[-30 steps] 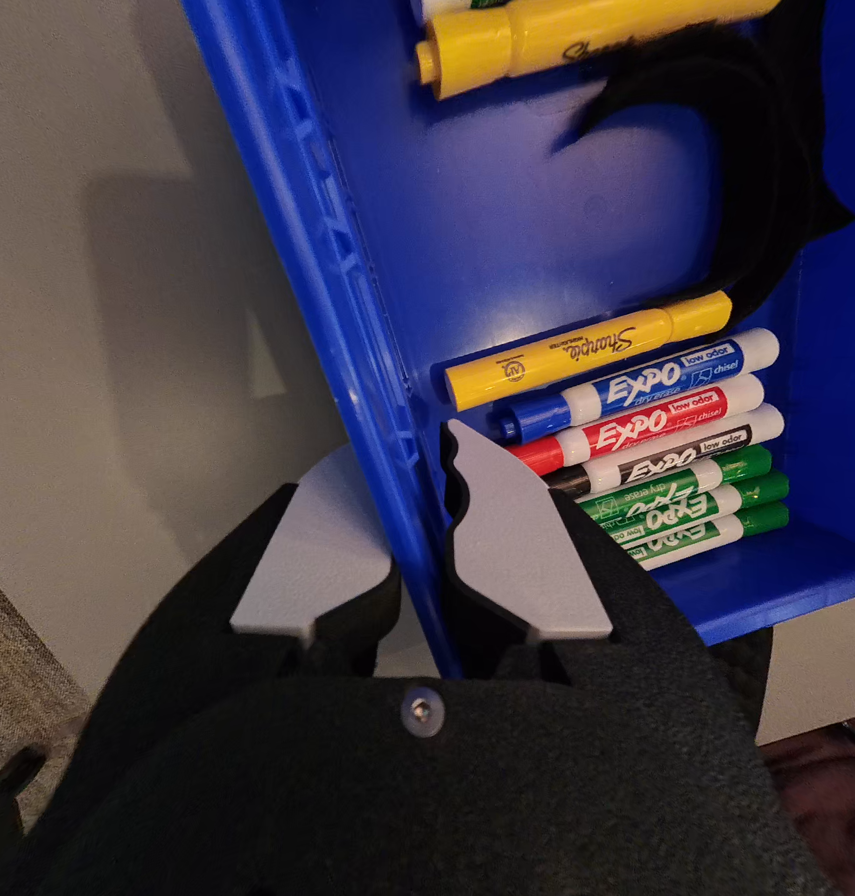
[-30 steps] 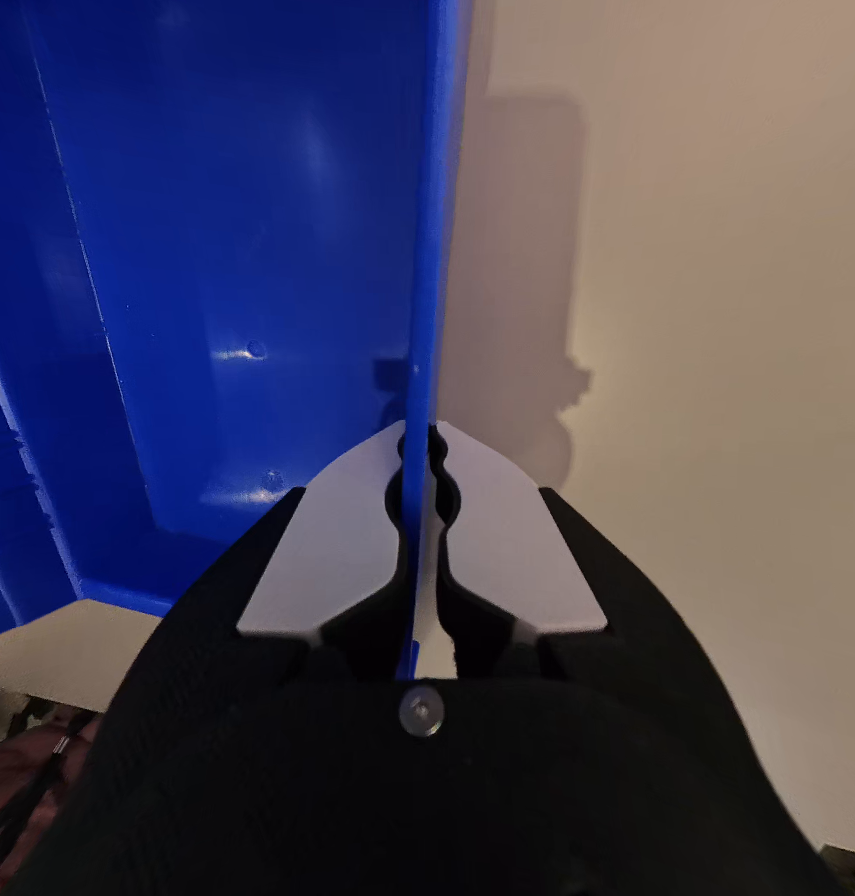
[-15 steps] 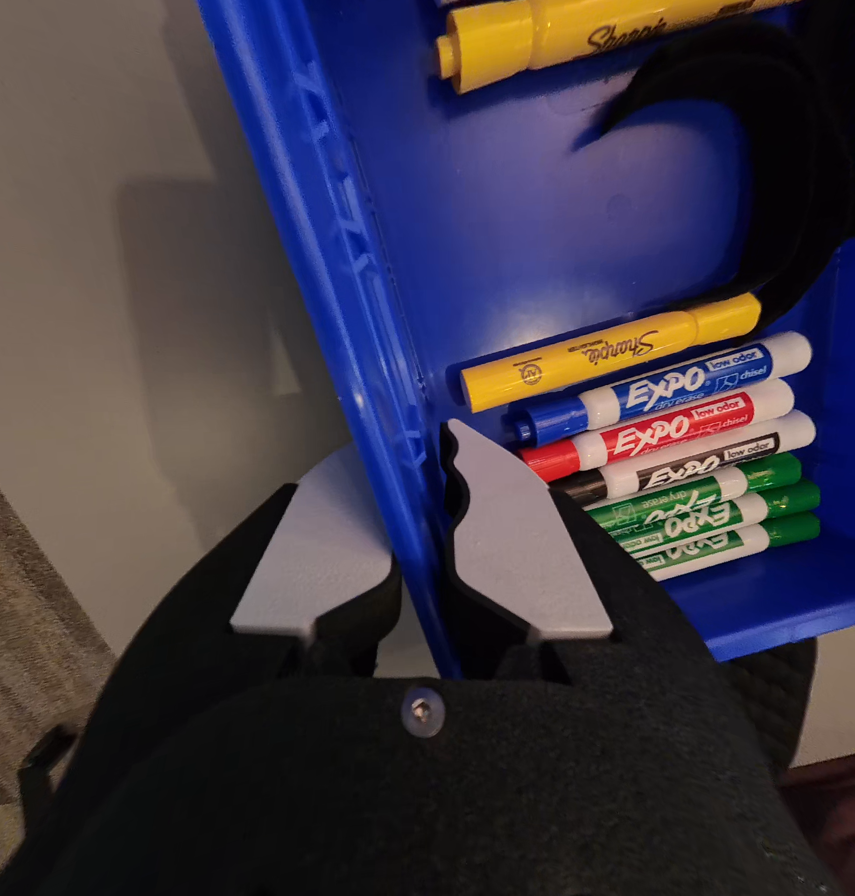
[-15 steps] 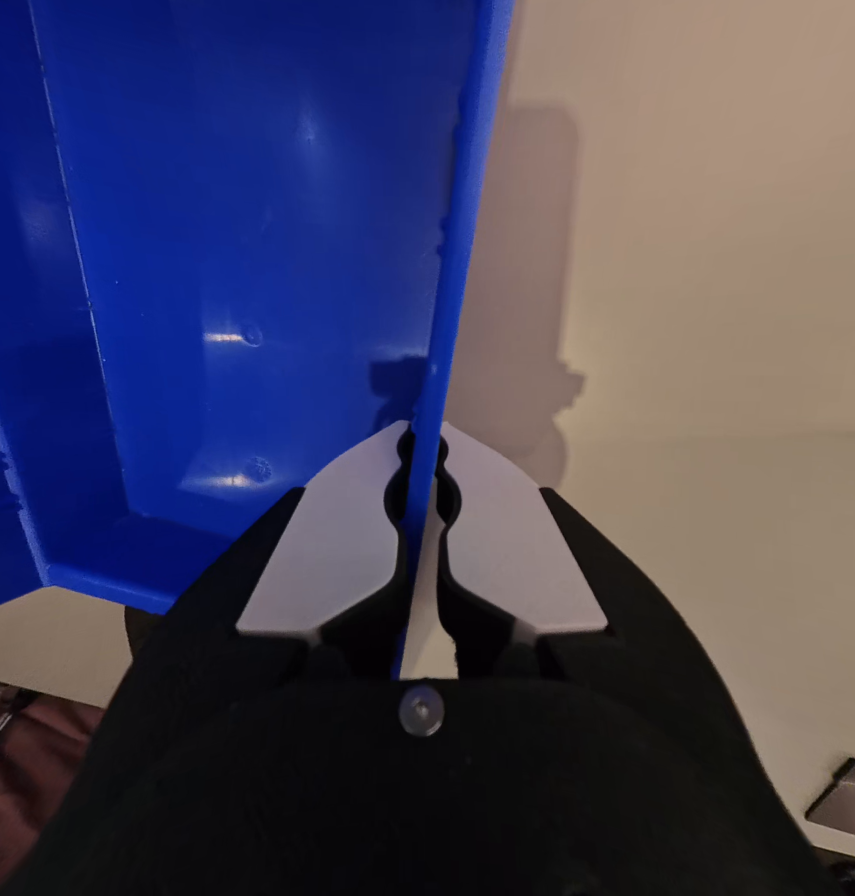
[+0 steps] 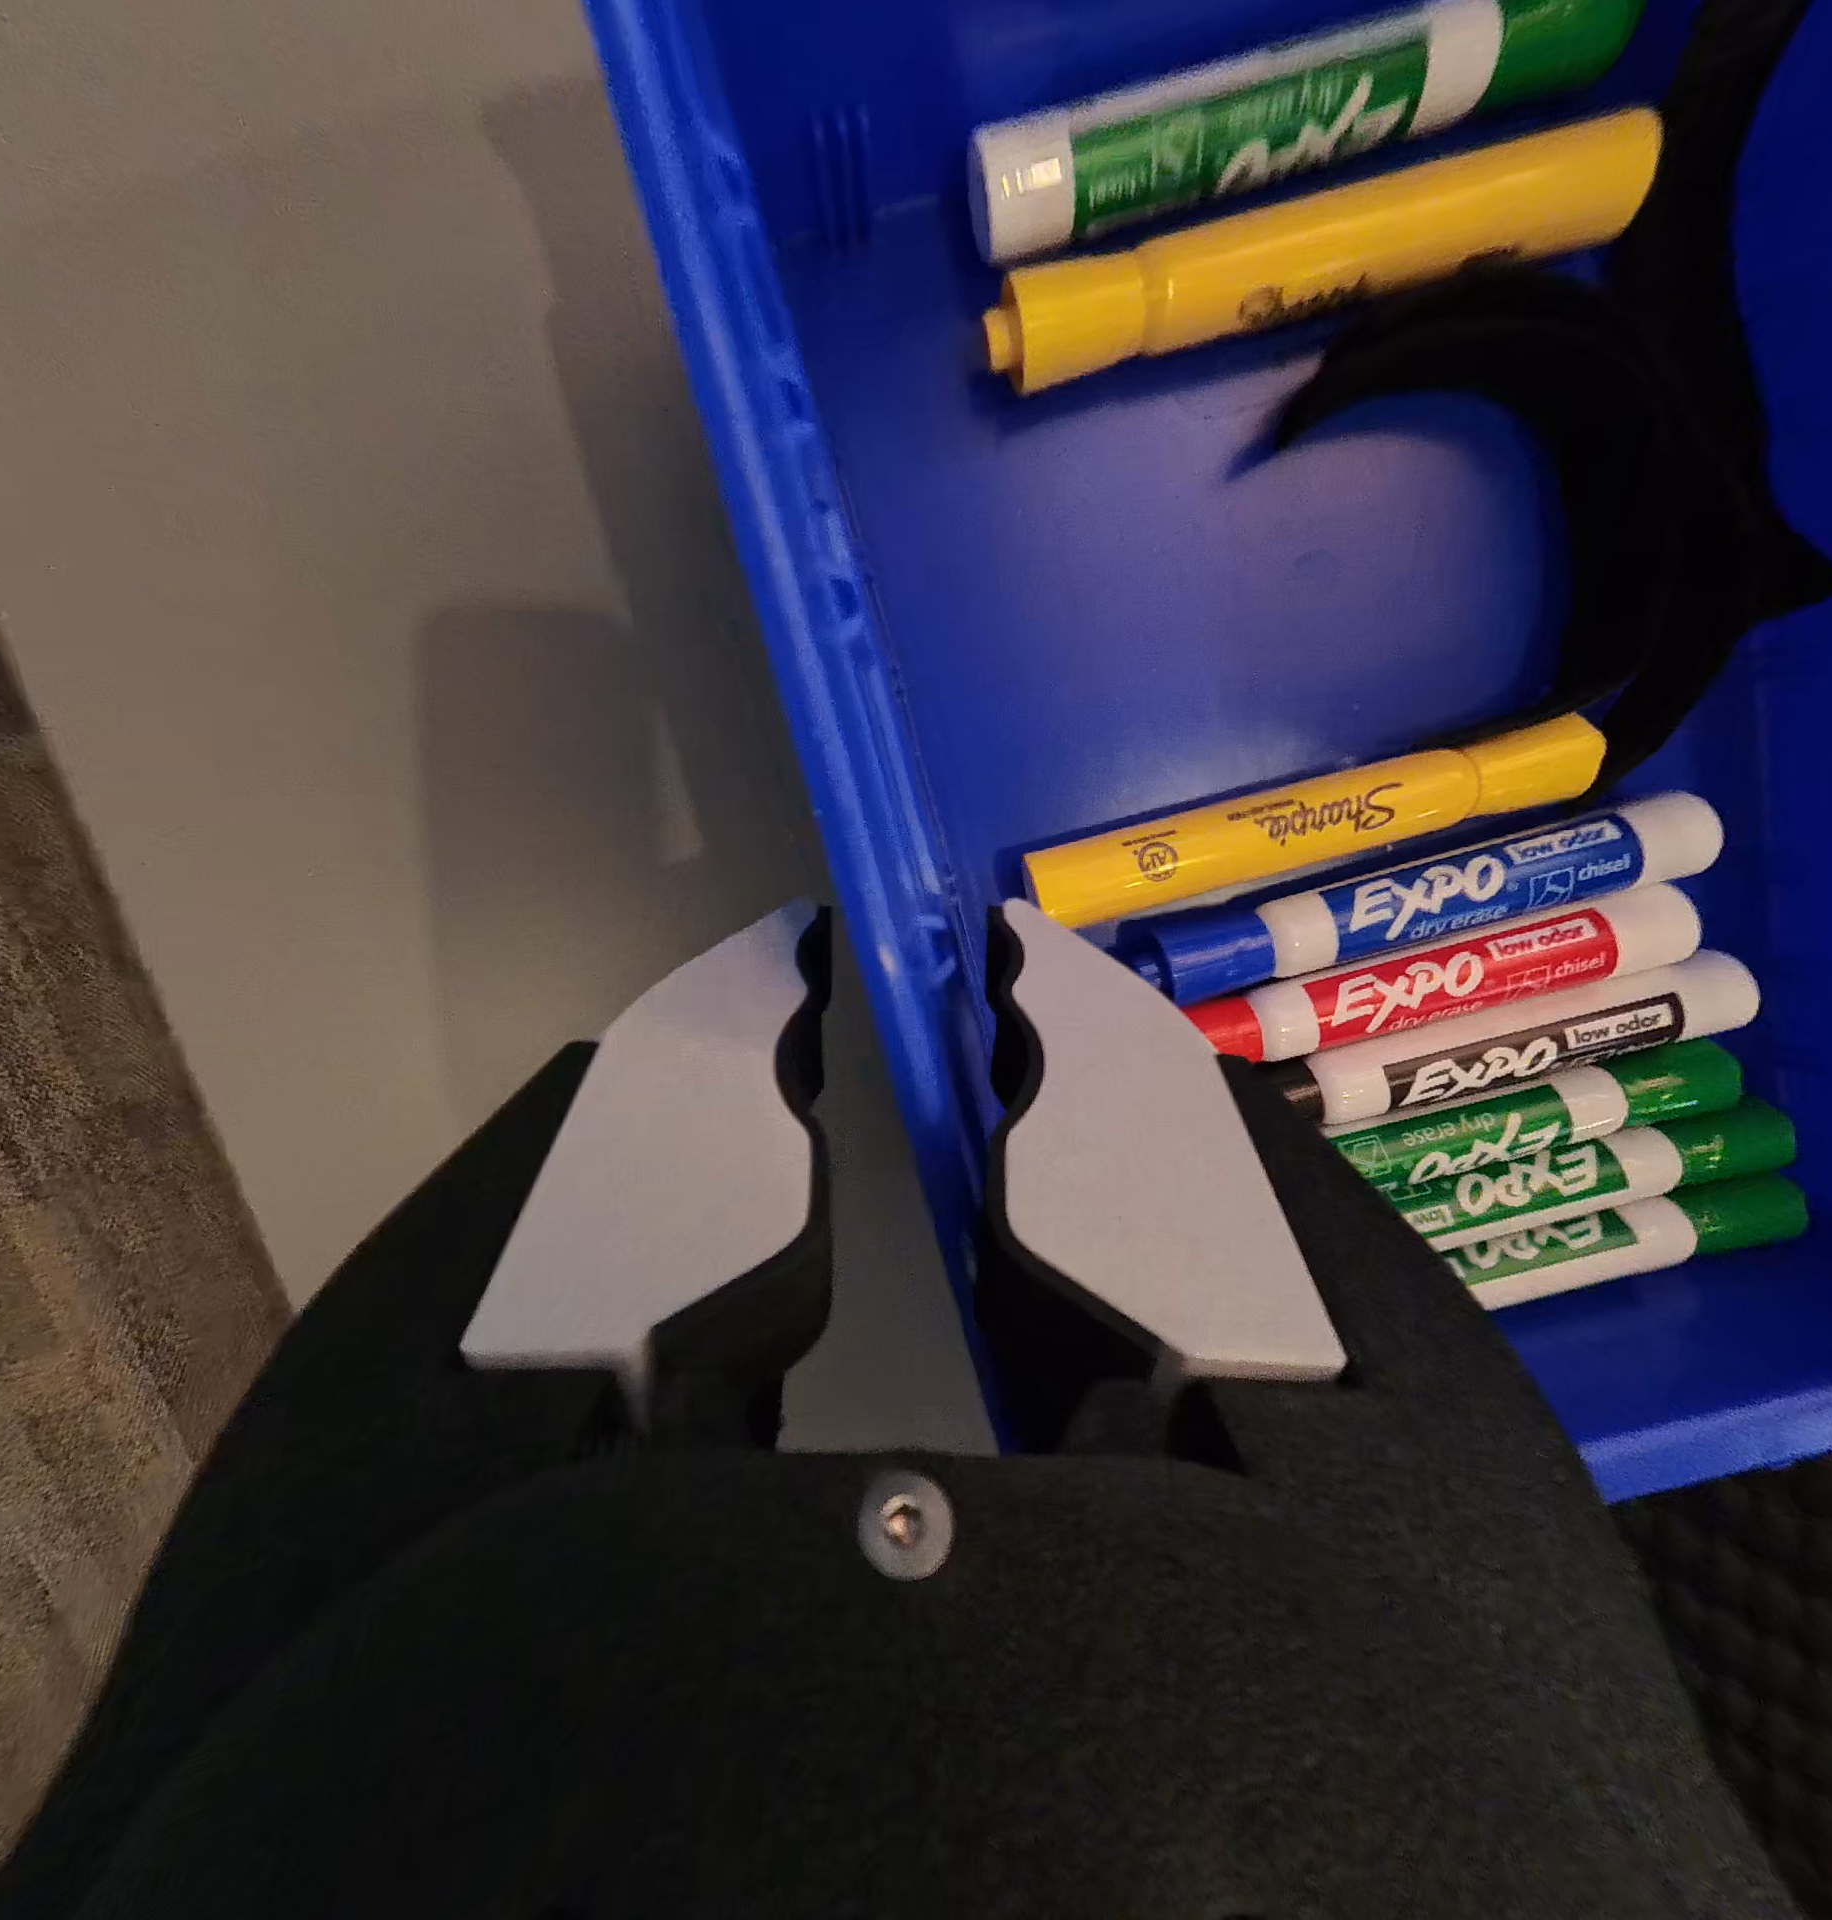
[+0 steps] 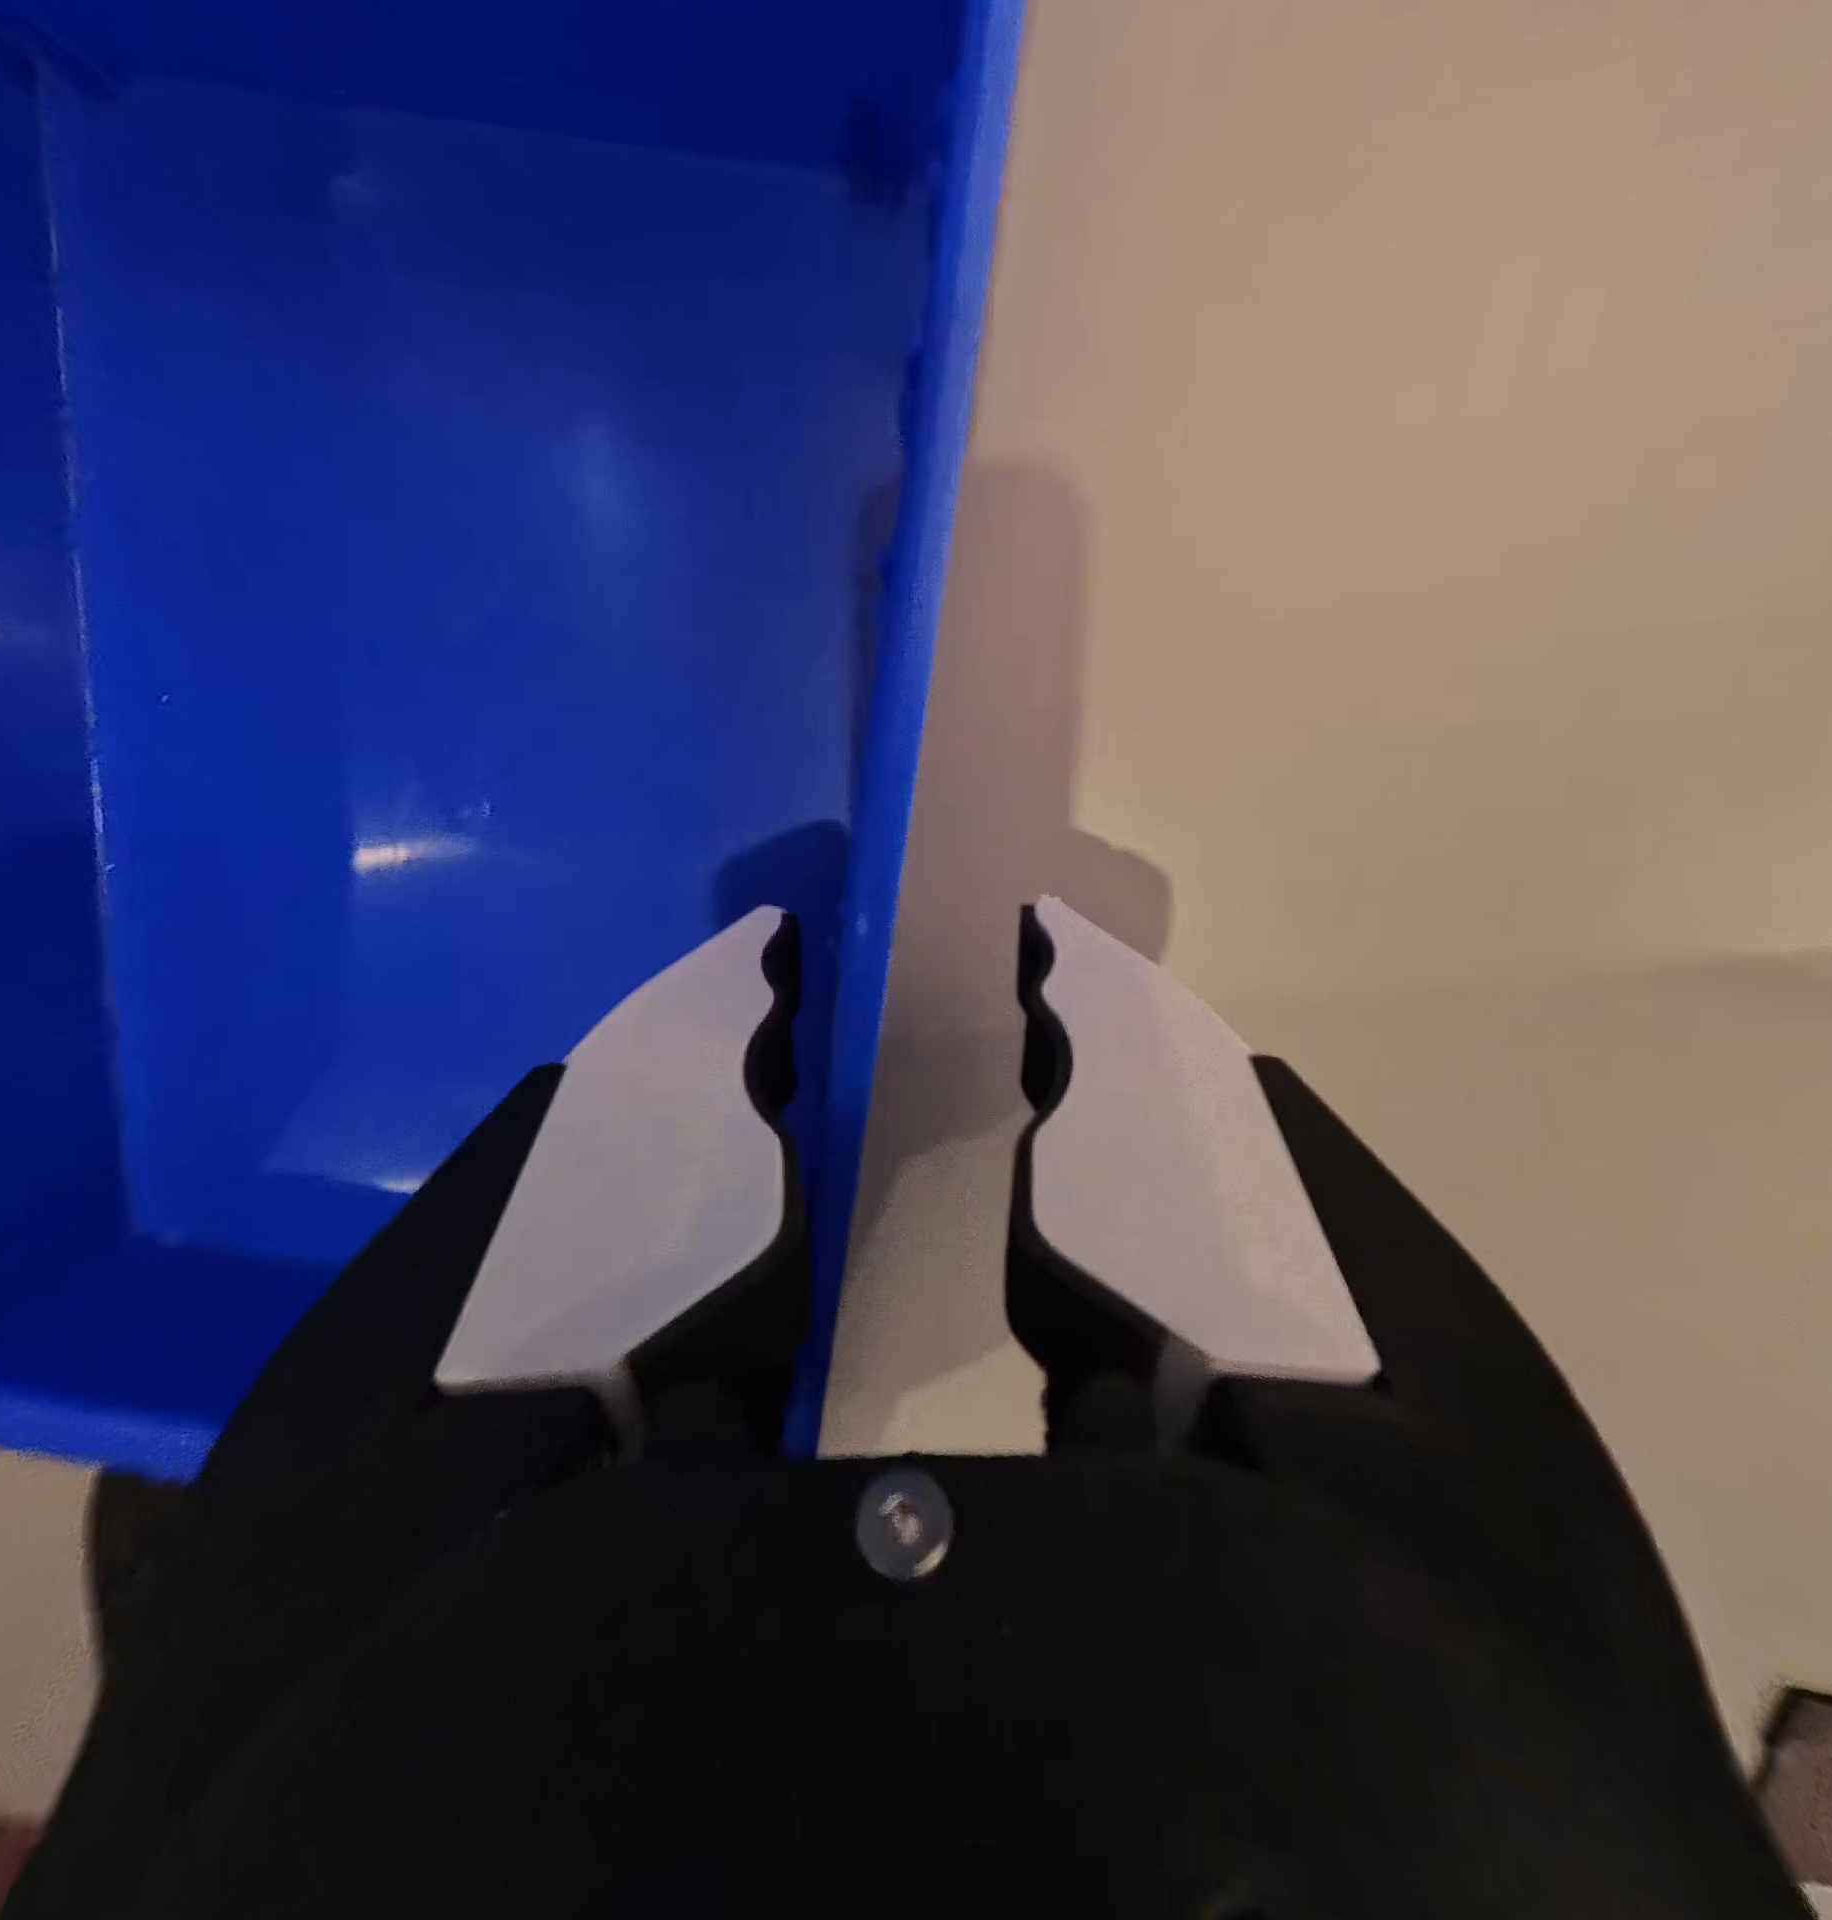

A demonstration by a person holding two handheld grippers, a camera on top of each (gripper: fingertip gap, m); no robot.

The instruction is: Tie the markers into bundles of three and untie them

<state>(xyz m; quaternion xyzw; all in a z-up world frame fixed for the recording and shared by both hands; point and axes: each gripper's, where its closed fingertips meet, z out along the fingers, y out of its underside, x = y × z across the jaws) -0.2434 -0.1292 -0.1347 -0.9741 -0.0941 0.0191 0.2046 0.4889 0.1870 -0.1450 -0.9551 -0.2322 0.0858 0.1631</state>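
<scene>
A blue plastic bin (image 5: 787, 520) holds the markers. A row lies at its near end: a yellow highlighter (image 5: 1307, 821), a blue marker (image 5: 1431, 894), a red marker (image 5: 1442, 982), a black marker (image 5: 1514, 1060) and three green markers (image 5: 1566, 1174). Farther in lie another green marker (image 5: 1255, 125) and a second yellow highlighter (image 5: 1307, 249). A black strap (image 5: 1618, 468) curls between the two groups. My left gripper (image 5: 907, 909) is open and straddles the bin's left wall. My right gripper (image 6: 907, 909) is open and straddles the bin's right wall (image 6: 922, 520).
The bin rests on a light tabletop (image 5: 320, 520), which also shows in the right wrist view (image 6: 1411, 727). Carpeted floor (image 5: 39, 1143) lies past the table's left edge. A dark mesh surface (image 5: 1774, 1558) sits below the bin's near end. A dark object (image 6: 1826, 1766) shows at the right view's lower right corner. Some 80 cm of space lies between my two pairs of fingers. It is some 15 cm from my left tips to the black strap (image 5: 1618, 468).
Both grippers were shut on the bin's side walls and have opened, letting go. The view has shifted so more of the bin's far end and its upper markers show.
</scene>
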